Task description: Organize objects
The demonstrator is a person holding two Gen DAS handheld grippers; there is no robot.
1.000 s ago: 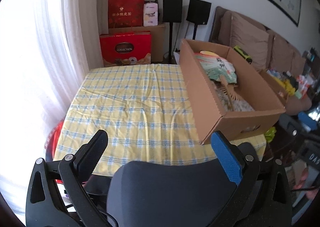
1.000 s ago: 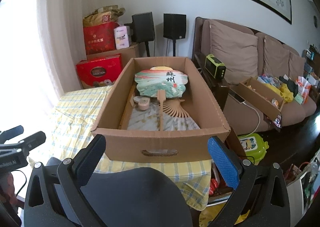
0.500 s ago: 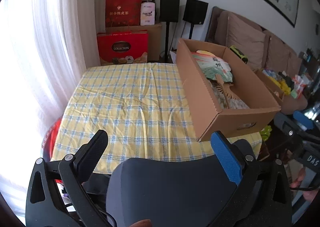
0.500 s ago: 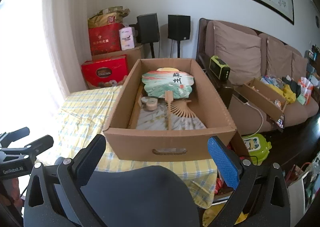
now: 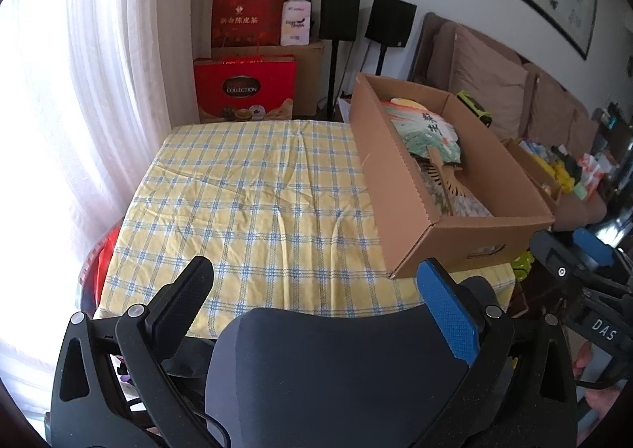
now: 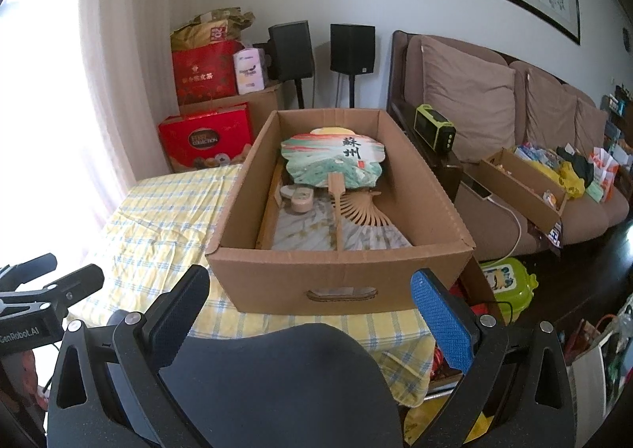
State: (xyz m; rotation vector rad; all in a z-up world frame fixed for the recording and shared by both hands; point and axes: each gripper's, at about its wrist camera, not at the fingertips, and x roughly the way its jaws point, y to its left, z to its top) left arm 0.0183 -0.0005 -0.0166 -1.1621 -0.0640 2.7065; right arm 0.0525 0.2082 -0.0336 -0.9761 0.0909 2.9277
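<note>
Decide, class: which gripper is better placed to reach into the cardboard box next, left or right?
Probably the right. The right gripper faces the cardboard box head-on, open, with the painted fan ahead. The left gripper, also open, faces bare tablecloth, the box off to its side.

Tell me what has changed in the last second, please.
Both tools drew back from the table: the cardboard box looks farther away in both views, and the left tool now sees more tablecloth. Nothing was gripped or released. Both stay open and empty; the fans lie unmoved inside the box.
</note>
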